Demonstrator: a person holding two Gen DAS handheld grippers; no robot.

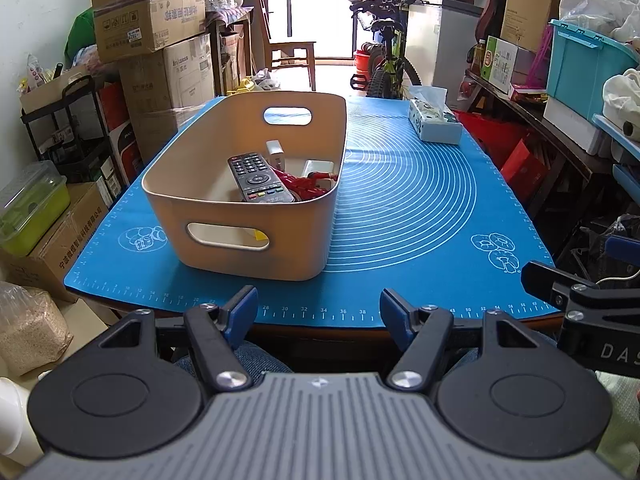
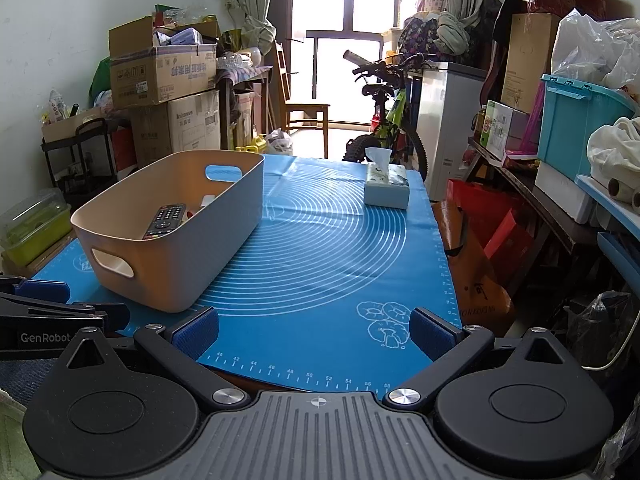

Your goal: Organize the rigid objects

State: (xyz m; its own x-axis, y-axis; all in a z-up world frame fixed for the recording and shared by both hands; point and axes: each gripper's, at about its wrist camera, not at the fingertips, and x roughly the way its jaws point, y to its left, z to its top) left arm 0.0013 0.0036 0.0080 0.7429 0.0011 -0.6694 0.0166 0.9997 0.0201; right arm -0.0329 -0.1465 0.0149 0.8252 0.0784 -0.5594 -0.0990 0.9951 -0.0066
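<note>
A beige bin (image 1: 256, 258) with handle cut-outs stands on the blue mat (image 1: 404, 200), left of centre. Inside lie a black remote (image 1: 258, 178), a red object (image 1: 308, 186) and two white pieces (image 1: 275, 152). The bin (image 2: 192, 256) and the remote (image 2: 164, 220) also show in the right wrist view. My left gripper (image 1: 318, 314) is open and empty, held back over the table's near edge. My right gripper (image 2: 314, 334) is open and empty over the mat's near right corner. Its side shows in the left wrist view (image 1: 580, 300).
A tissue box (image 1: 434, 124) sits at the mat's far right; it also shows in the right wrist view (image 2: 386, 188). Cardboard boxes (image 1: 148, 16) stack on the left. A bicycle (image 1: 386, 52) stands behind the table. Shelves with a teal bin (image 1: 584, 68) line the right.
</note>
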